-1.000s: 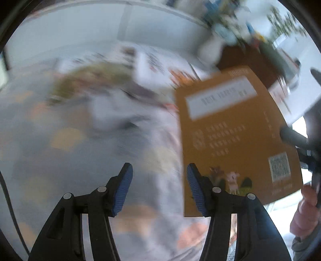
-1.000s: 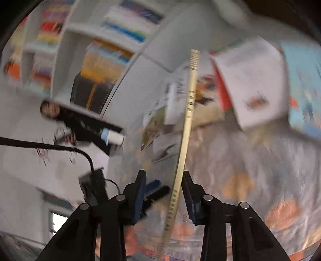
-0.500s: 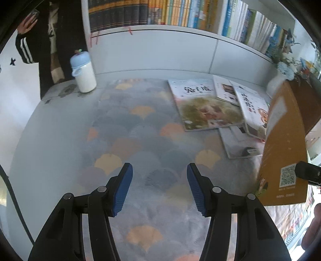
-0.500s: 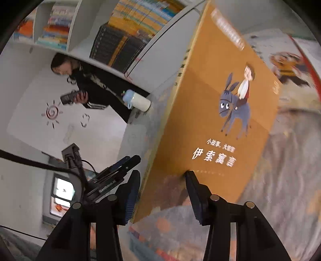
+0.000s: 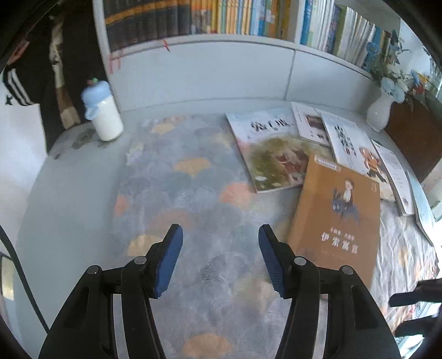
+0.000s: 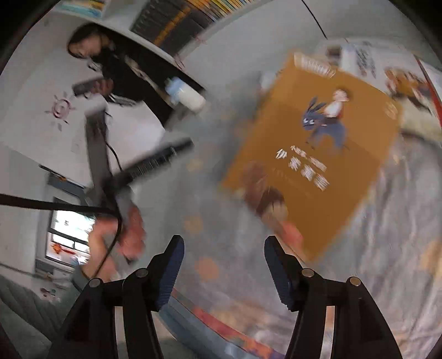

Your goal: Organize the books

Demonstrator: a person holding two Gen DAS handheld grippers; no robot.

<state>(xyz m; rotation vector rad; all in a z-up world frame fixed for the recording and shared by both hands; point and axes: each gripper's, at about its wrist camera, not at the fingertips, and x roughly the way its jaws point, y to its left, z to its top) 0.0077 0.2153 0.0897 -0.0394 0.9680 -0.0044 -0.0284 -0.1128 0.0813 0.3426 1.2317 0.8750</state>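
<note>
Books: five flat, one orange

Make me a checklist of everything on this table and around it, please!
Surface: table under a leaf-patterned cloth.
Job's things: orange book lies flat, cover up, overlapping the picture book; more white books fanned out beside them.
Clutter: bottle with blue cap; white vase of flowers.
Grippers: left claw open, nothing between the pads; right claw has just been opening, nothing between them.
Cables: black cable crosses the right view.
Surroundings: bookshelf full of upright books; a person in dark clothes standing by.
</note>
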